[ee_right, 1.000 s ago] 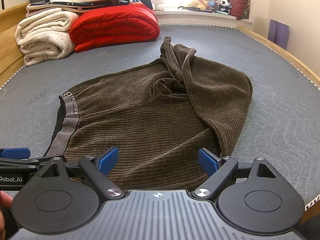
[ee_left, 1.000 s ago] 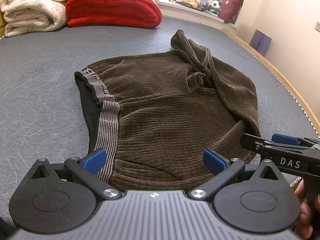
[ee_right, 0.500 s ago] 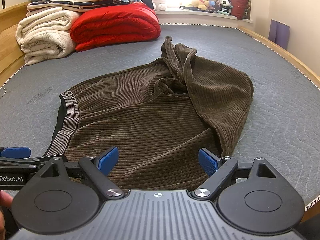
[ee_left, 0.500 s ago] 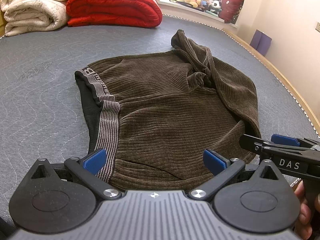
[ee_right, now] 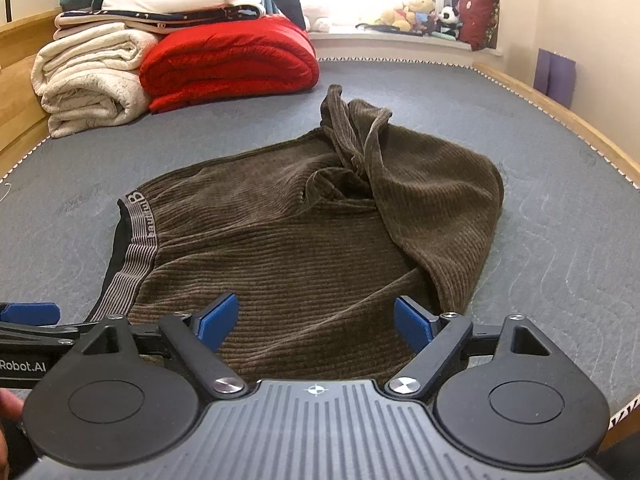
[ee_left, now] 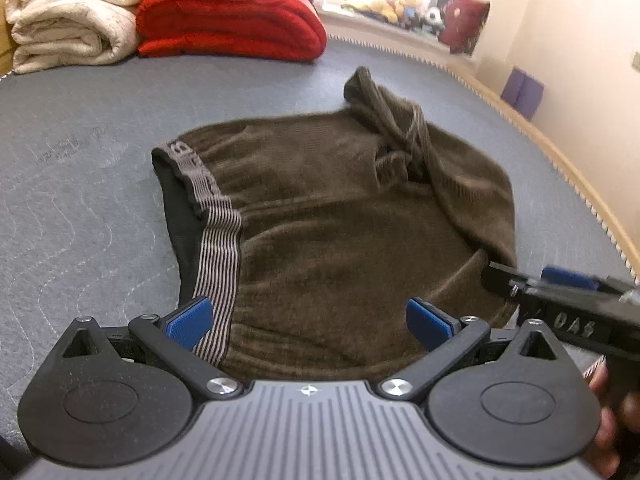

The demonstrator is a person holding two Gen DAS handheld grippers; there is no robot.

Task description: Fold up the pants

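Brown corduroy pants [ee_left: 340,220] lie bunched on the grey mattress [ee_left: 80,200], striped waistband [ee_left: 218,248] at the left, legs folded back in a heap at the right. They also show in the right wrist view [ee_right: 304,240]. My left gripper [ee_left: 308,320] is open and empty over the near hem by the waistband. My right gripper [ee_right: 316,320] is open and empty over the near hem further right. The right gripper also shows at the right edge of the left wrist view [ee_left: 560,296].
Folded cream blankets [ee_right: 88,80] and a red quilt [ee_right: 232,60] are stacked at the far left of the mattress. A wooden bed rim [ee_right: 560,120] runs along the right. Plush toys [ee_right: 416,12] sit on the far sill.
Both grippers have shifted slightly over the near hem; the left view is now blurred. The pants have not moved.
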